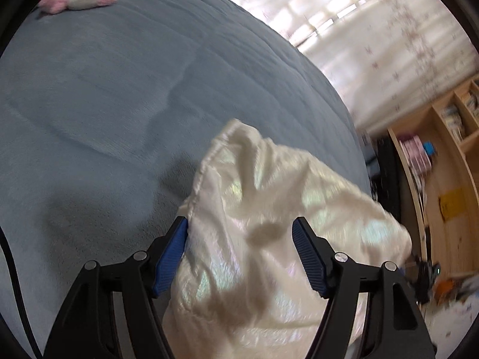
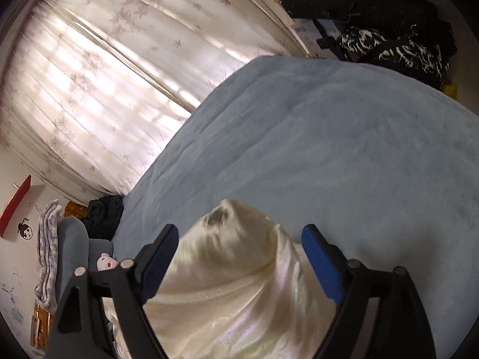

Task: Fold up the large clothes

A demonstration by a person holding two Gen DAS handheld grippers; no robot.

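We are near the start of the fold, as far as we can judge. The cream, pearly-sheened satin garment (image 1: 269, 239) hangs bunched and wrinkled between the fingers of our left hand-held gripper (image 1: 239, 224), with a stitched hem edge rising up over the blue-grey plush bed cover (image 1: 104, 104). The jaws stand wide, blue pads well apart, and cloth fills the gap between them; we cannot tell whether any of it is pinched.

In the right wrist view the same garment (image 2: 239, 284) mounds up between the fingers of our right hand-held gripper (image 2: 238, 232), also spread wide, with the bed (image 2: 344, 149) beyond.

No flat panel, crease or stacked layer shows. We judge that spreading the garment flat on the bed and every fold are left to do.
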